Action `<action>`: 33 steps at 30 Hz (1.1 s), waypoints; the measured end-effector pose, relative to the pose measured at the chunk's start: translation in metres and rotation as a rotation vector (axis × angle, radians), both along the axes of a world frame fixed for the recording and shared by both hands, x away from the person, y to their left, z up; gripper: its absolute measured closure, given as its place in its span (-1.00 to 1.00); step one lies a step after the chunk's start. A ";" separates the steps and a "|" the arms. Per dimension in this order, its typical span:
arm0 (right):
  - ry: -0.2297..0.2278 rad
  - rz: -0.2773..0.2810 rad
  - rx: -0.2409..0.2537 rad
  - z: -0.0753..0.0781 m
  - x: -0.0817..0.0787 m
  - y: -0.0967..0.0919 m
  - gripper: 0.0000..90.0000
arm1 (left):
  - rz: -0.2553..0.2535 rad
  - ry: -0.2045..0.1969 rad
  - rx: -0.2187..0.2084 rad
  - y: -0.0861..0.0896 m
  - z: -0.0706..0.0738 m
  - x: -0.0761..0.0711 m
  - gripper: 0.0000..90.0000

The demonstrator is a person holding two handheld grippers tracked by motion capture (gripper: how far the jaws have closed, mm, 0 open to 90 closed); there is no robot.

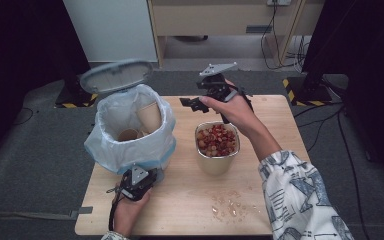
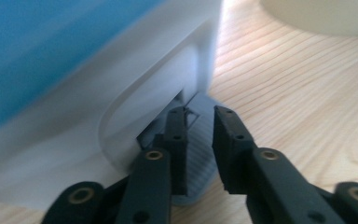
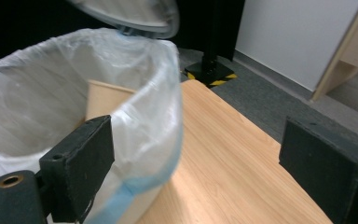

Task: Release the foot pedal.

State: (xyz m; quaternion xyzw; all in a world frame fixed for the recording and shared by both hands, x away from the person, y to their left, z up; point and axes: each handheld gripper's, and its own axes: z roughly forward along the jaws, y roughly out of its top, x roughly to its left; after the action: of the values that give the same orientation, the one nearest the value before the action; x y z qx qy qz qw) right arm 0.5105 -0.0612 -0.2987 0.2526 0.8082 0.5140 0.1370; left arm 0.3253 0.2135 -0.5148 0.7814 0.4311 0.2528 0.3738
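Left hand-held gripper [image 1: 147,176] sits low at the near-left of the bench [image 1: 270,165], right at the foot of the bin [image 1: 130,150]. In the left gripper view we see its jaws a little apart, over the grey foot pedal [image 2: 200,154] that sticks out from the bin's base; nothing clamped between them, pads not pressing on anything we can make out. One jaw is at the slot where the pedal comes out, the other over the pedal's outer half.

Right hand-held gripper [image 1: 192,103] is held up over the far-middle of the bench, pointing toward the bin. Jaws stand wide in the right gripper view, empty, w/ bin rim and bench top seen through the gap.

Bin: white, lined w/ a clear plastic bag [image 3: 154,93] folded over the rim, blue band lower down. Lid [image 1: 115,75] is up, tilted back behind the opening. Inside we see paper cups [image 1: 149,116], one leaning against the far wall, others lower.

Just right of the bin, apart from it: a cream bowl [image 1: 217,162] full of red and pale bits, below the right hand [image 1: 235,111]. Crumbs [image 1: 227,205] scattered on the bench near its front edge. Patterned sleeve [image 1: 300,195] at lower right.
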 end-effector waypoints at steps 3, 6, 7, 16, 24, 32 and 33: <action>0.003 -0.028 0.000 -0.003 0.002 -0.015 -0.77 | -0.017 -0.010 -0.004 -0.003 0.004 -0.007 0.45; 0.009 -0.054 0.003 -0.005 0.004 -0.027 -0.78 | -0.017 -0.009 -0.011 -0.004 0.006 -0.009 0.33; 0.009 -0.062 0.001 -0.006 0.004 -0.030 -0.78 | -0.017 -0.009 -0.011 -0.004 0.006 -0.009 0.31; 0.011 -0.104 -0.002 -0.010 0.005 -0.051 -0.80 | -0.010 0.004 -0.025 -0.003 0.007 -0.011 0.09; 0.005 -0.177 -0.010 -0.020 0.001 -0.073 -0.83 | -0.020 0.022 -0.041 -0.003 0.007 -0.013 -0.11; 0.010 -0.266 -0.006 -0.034 -0.007 -0.102 -0.85 | -0.033 0.024 -0.016 -0.004 0.006 -0.013 -0.27; 0.010 -0.277 -0.001 -0.036 -0.009 -0.107 -0.85 | -0.033 0.022 -0.016 -0.004 0.006 -0.013 -0.28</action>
State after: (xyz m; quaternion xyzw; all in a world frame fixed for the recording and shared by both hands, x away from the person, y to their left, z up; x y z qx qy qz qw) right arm 0.5015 -0.1680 -0.3343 0.3645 0.7666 0.4883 0.2027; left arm 0.3122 0.2092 -0.5087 0.7879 0.4244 0.2346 0.3794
